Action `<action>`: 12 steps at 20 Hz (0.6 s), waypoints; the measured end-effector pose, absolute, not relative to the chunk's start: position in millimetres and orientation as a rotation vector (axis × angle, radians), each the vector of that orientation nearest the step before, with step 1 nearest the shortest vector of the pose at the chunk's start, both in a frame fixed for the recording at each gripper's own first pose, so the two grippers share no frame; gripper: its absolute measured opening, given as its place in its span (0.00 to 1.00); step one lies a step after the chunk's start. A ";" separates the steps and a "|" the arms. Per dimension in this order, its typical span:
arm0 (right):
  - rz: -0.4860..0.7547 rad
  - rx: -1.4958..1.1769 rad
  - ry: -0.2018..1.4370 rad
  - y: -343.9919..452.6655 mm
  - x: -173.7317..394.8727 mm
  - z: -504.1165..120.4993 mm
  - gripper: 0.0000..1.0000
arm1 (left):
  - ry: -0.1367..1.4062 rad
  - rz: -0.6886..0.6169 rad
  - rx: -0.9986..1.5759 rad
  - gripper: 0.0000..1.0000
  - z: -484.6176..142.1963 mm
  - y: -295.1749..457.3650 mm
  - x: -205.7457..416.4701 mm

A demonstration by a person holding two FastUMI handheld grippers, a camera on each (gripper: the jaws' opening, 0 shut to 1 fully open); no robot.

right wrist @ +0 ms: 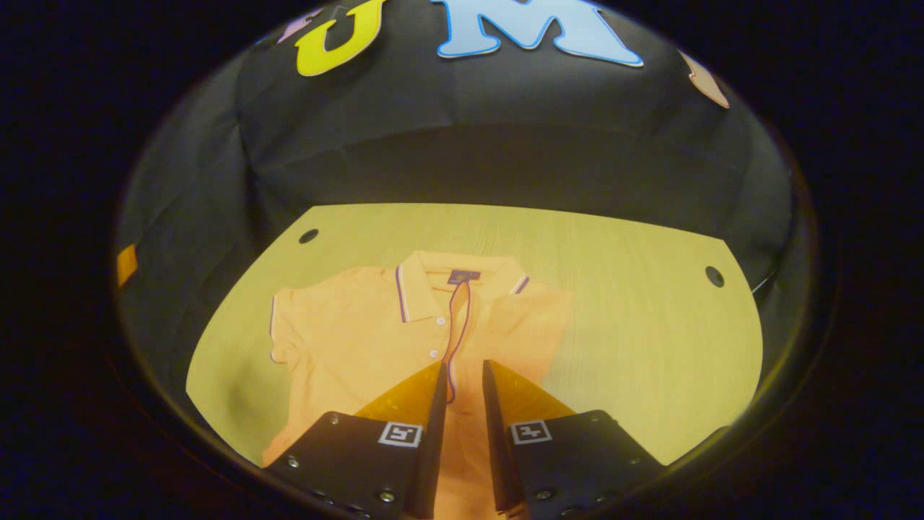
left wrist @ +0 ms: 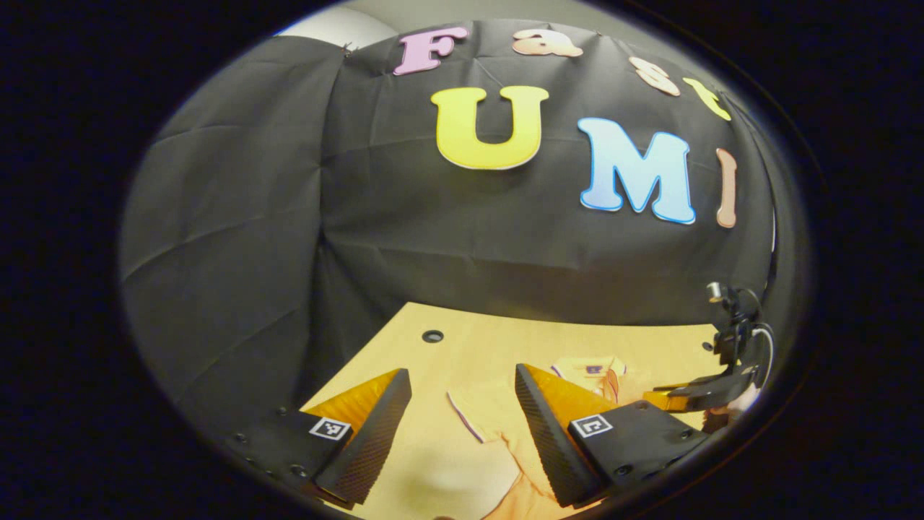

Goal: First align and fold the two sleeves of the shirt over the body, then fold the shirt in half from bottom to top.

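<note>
Right now the left claw [left wrist: 462, 412] is released, with its two fingers spread wide and nothing between them. It hangs above the shirt [left wrist: 498, 422], over the sleeve [left wrist: 469, 412] with the thin dark trim. Farther off in the left gripper view, the other claw [left wrist: 693, 393] reaches in over the tabletop [left wrist: 462, 347].

In the right gripper view, the right claw [right wrist: 462, 383] has its fingers close together, with a thin gap left between them. It sits over the button strip in the middle of the shirt [right wrist: 361, 339]. I cannot tell if any cloth is pinched in that gap.

The shirt lies flat on the tabletop [right wrist: 635, 318], face up, with its collar [right wrist: 462, 278] pointing to the back wall. One sleeve [right wrist: 285, 325] sticks out to the side. The other side has a straight edge, so that sleeve looks folded in already. So I think one sleeve fold is still to do, and then the bottom-to-top fold.

What could go wrong? The left claw could close on too little cloth, and the sleeve would slip out. It could also grab the body layer under the sleeve and drag the whole shirt crooked. If the right claw lifts away, the folded side may flop open.
</note>
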State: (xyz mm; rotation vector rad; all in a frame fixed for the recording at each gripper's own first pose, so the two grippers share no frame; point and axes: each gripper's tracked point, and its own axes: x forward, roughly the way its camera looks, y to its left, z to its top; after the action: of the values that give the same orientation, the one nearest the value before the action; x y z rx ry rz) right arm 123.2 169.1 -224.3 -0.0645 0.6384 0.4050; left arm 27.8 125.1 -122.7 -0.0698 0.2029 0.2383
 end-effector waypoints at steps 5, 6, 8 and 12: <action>0.381 -0.032 0.574 146.0 89.2 -186.2 0.30 | 0.300 0.192 -0.063 0.96 -194.3 120.2 75.7; 0.373 -0.024 0.569 139.6 82.1 -180.9 0.30 | 0.323 0.189 -0.067 0.94 -209.2 120.2 85.3; 0.351 0.006 0.561 128.6 67.5 -171.0 0.30 | 0.380 0.187 -0.081 0.97 -241.2 121.8 101.5; 0.281 0.058 0.556 101.5 43.9 -158.1 0.30 | 0.503 0.200 -0.121 0.96 -307.2 124.7 121.3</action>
State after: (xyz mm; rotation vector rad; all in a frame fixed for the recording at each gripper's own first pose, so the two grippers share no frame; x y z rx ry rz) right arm 43.9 101.5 -158.1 0.0579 0.5559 0.2815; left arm 121.3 124.7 -307.2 -0.1214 0.5031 0.1996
